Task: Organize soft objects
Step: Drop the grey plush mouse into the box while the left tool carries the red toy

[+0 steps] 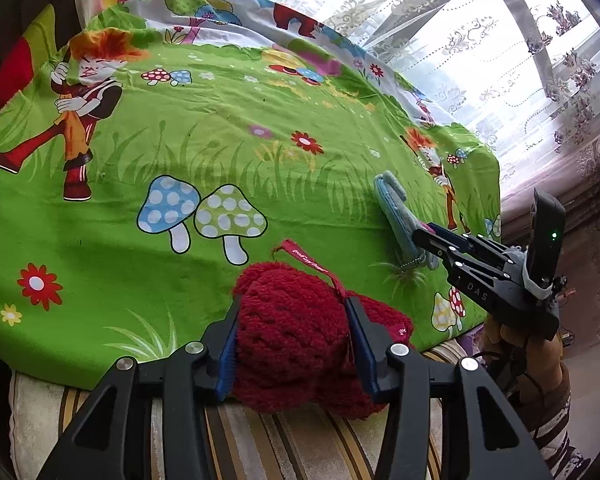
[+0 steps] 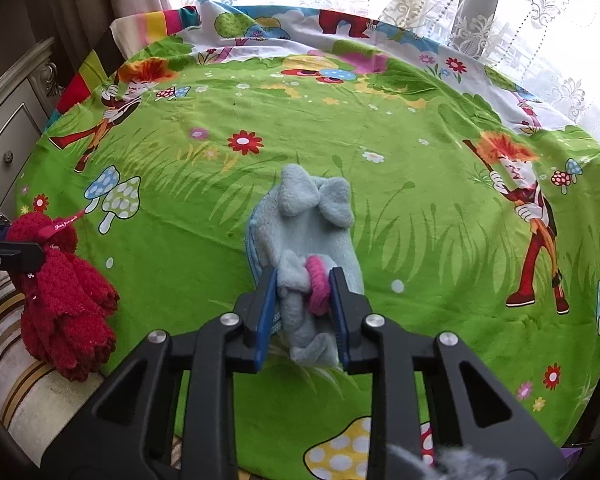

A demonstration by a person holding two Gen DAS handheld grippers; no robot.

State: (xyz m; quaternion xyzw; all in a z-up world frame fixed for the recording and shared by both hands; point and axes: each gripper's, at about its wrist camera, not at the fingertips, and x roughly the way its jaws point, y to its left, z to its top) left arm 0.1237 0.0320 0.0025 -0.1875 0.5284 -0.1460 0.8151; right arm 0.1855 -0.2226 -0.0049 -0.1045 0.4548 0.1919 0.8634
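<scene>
Green cartoon-print sheet (image 2: 284,184) covers bed. Red fluffy knit item (image 1: 296,336) at sheet's near edge, overhanging striped bedding (image 1: 260,440), clenched in left hand-held gripper (image 1: 292,344). Light-blue plush pouch (image 2: 312,232) mid-sheet, long axis running away from right hand-held gripper (image 2: 304,312), which grasps its near end, pink hair tie (image 2: 320,288) between pads.

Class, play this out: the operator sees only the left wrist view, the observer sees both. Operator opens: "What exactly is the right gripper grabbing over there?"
Observer: The right gripper pinches the pale blue plush pouch at its near end, with a pink loop between the pads.
Operator: Does the pouch have any shape on top?
Observer: Two floppy ear-like flaps at its far end.
Operator: How does my red knit piece hang?
Observer: The left gripper grips it near the top; its lower part droops over the sheet's edge onto striped fabric.
</scene>
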